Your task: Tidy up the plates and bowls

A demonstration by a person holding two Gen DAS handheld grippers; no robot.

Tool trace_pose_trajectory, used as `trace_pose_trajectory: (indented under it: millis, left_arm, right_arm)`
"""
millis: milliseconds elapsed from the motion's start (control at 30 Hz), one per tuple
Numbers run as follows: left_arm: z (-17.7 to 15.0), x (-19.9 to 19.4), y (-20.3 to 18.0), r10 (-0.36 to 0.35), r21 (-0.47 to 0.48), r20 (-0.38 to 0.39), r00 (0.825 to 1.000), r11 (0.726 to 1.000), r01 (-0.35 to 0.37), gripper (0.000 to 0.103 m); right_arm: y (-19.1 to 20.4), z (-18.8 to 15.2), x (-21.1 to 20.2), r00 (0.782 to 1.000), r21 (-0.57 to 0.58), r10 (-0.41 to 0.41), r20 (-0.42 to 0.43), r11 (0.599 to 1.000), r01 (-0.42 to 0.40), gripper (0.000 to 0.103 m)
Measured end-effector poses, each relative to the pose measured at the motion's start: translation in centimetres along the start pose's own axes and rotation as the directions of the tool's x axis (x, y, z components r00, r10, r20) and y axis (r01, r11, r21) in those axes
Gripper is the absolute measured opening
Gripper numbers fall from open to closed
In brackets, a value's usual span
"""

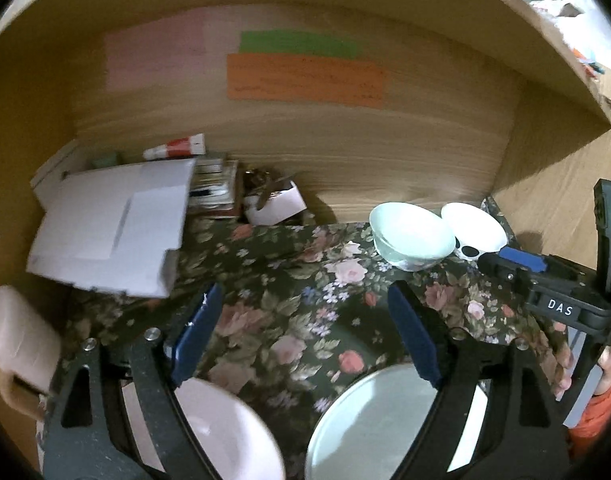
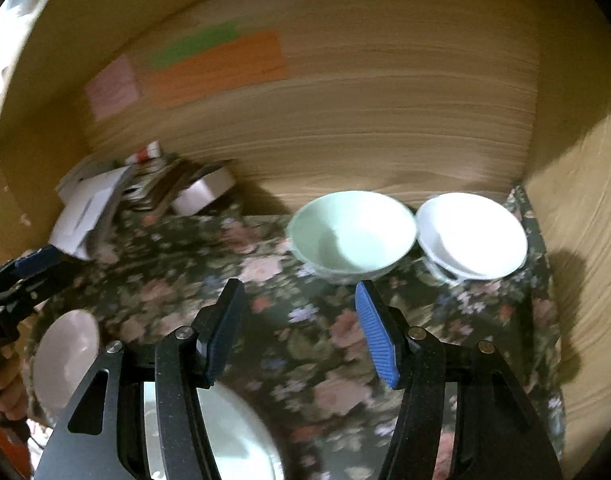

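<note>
A dark floral cloth covers the counter – pale green round plate near, pink plate to its left. Far right, touching, sit the mint-green ceramic bowl and white bowl. Left claw gapes wide, right claw partly open – both empty.

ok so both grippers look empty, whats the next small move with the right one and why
Probably ease the right gripper forward toward the near rim of the mint bowl. Its jaws stand open with only the floral cloth between them, and that bowl sits just ahead, beside the white bowl. The left gripper is also open and empty.
</note>
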State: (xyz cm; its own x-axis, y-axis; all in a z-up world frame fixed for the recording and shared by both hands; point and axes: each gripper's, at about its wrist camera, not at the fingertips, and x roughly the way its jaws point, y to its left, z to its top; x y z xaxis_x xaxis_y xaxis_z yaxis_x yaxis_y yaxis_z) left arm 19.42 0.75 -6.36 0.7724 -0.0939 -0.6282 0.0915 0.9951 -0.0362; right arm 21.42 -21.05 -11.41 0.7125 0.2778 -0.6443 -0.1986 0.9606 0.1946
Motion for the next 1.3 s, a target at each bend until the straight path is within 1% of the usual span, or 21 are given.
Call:
trace_pose_trajectory:
  millis: [167, 267, 300, 333, 533, 667, 833, 1000, 1067, 1200, 1300]
  left_arm:
    - [1.5, 3.0, -1.1, -0.014, 0.025, -0.036, 0.999, 1.000, 0.015, 0.085]
    - [2.4, 5.1, -1.8, 0.006, 0.041, -0.043, 0.999, 0.999, -0.005, 0.085]
    - [2.5, 5.6, -1.9, 0.014, 0.040, -0.043, 0.999, 0.999, -0.013, 0.085]
    - [2.7, 6.2, -2.0, 0.021, 0.039, -0.045, 0.999, 0.999, -0.019, 0.085]
    - [3.4, 9.6, -2.8, 0.037, 0.070, -0.073, 0.997, 0.997, -0.032, 0.085]
    - [3.6, 11.6, -3.2, 0.026, 0.086, -0.109, 0.994, 0.996, -0.016, 0.085]
    - [3.4, 13.4, -3.3, 0.007, 0.071, -0.138, 0.990, 0.997, 0.003, 0.085]
    - [3.1, 14.1, -3.4, -0.012, 0.072, -0.151, 0.988, 0.997, 0.023, 0.085]
    - [3.0, 14.2, -3.4, -0.020, 0.070, -0.157, 0.987, 0.997, 0.031, 0.085]
    - [2.9, 14.6, -3.4, -0.031, 0.062, -0.170, 0.985, 0.997, 0.042, 0.085]
    - [2.7, 15.0, -3.3, -0.032, 0.057, -0.190, 0.981, 0.997, 0.044, 0.085]
  right_arm:
    - [-2.0, 0.7, 2.7, 0.999, 0.016, -0.049, -0.019, 0.999, 0.050, 0.054]
    - [-3.1, 0.8, 4.7, 0.997, 0.039, -0.062, -0.044, 0.997, 0.064, 0.054]
    - [-3.6, 0.8, 5.5, 0.996, 0.053, -0.065, -0.056, 0.996, 0.068, 0.051]
    - [-4.0, 0.9, 5.9, 0.996, 0.062, -0.064, -0.063, 0.996, 0.068, 0.047]
    - [-5.9, 1.0, 8.8, 0.991, 0.142, -0.044, -0.124, 0.988, 0.061, 0.041]
    - [-6.3, 1.0, 10.1, 0.987, 0.151, -0.050, -0.153, 0.986, 0.073, 0.039]
    - [-6.7, 1.1, 11.2, 0.984, 0.166, -0.050, -0.172, 0.983, 0.080, 0.039]
    - [-7.4, 0.9, 12.6, 0.976, 0.208, -0.014, -0.216, 0.976, 0.060, 0.038]
    - [-7.2, 0.9, 12.8, 0.975, 0.185, -0.026, -0.222, 0.980, 0.068, 0.034]
    - [-6.1, 0.9, 12.6, 0.972, 0.122, -0.019, -0.235, 0.991, 0.048, 0.027]
    - [-5.2, 0.6, 12.2, 0.967, 0.090, 0.014, -0.253, 0.996, 0.009, 0.022]
